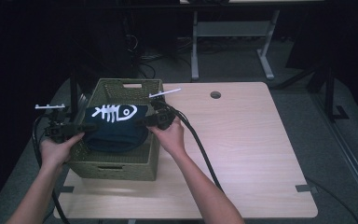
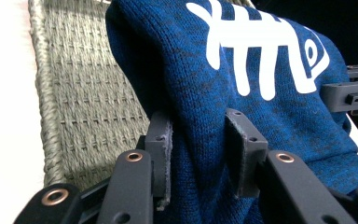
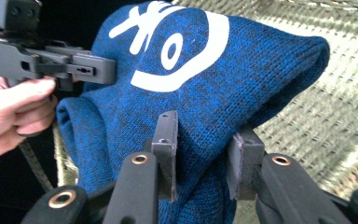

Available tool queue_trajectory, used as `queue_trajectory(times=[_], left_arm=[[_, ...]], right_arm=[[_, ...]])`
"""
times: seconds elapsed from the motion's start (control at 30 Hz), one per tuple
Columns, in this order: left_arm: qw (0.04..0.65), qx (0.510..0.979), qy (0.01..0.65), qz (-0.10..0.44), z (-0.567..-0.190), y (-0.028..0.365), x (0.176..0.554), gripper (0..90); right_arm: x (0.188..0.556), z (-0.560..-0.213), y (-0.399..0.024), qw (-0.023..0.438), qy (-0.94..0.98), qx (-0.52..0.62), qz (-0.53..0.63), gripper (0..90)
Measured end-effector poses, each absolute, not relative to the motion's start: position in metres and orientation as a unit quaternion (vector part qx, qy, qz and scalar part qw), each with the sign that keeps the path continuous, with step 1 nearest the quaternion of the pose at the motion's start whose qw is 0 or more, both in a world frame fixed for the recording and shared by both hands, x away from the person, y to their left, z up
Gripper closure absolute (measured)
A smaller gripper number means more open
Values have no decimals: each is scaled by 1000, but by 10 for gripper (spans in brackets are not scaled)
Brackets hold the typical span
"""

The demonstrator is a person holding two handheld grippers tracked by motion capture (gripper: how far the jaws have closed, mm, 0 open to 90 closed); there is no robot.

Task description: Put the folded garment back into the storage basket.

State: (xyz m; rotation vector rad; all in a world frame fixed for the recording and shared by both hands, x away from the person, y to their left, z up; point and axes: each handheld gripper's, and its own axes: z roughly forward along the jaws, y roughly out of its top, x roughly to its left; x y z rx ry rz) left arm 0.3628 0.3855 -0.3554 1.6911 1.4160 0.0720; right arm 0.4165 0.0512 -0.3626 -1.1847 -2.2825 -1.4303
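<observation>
Both grippers are on the sweater [image 1: 115,129] right now, one at each end, and it hangs between them just over the open basket [image 1: 103,88]. The left gripper [image 2: 200,149] has its pads [image 2: 162,140] pinched on a thick fold of blue knit, the white fishbone print up above them. The right gripper [image 3: 204,149] does the same at the far end, jaws clamped on a bunched edge with the fish's head showing over it. From the high view, the sweater is folded into a compact bundle, print facing up, sagging in the middle and dipping below the basket's rim; whether its underside touches the bottom I cannot tell. The basket sits at the left end of the table [image 1: 242,140], close to the person's side. My read: the folding and the carry look done, and the load is lined up with the opening. What's left is to lower it all the way in, open both grips, and pull the grippers clear of the woven walls.
</observation>
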Motion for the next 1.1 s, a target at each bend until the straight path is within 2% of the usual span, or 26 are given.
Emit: queue_trajectory(times=[0.27, 0.53, 0.57, 0.63, 0.7, 0.73, 1.1], left_arm=[[434, 697, 570, 35, -360, 381, 366, 652], [433, 698, 568, 42, -359, 380, 365, 650], [426, 701, 569, 50, -358, 380, 365, 638], [411, 703, 576, 80, -356, 379, 364, 525], [408, 699, 580, 92, -355, 380, 365, 503], [405, 700, 580, 98, -354, 381, 365, 486], [437, 696, 563, 89, -348, 376, 364, 516]], right_arm=[[415, -365, 53, 74, -787, -405, -461, 673], [414, -365, 54, 69, -790, -404, -456, 670], [414, -365, 55, 67, -792, -403, -454, 660], [414, -363, 56, 50, -798, -404, -445, 580], [413, -358, 55, 10, -803, -404, -438, 506], [413, -355, 54, -5, -803, -405, -437, 503], [416, -342, 33, 27, -788, -402, -466, 514]])
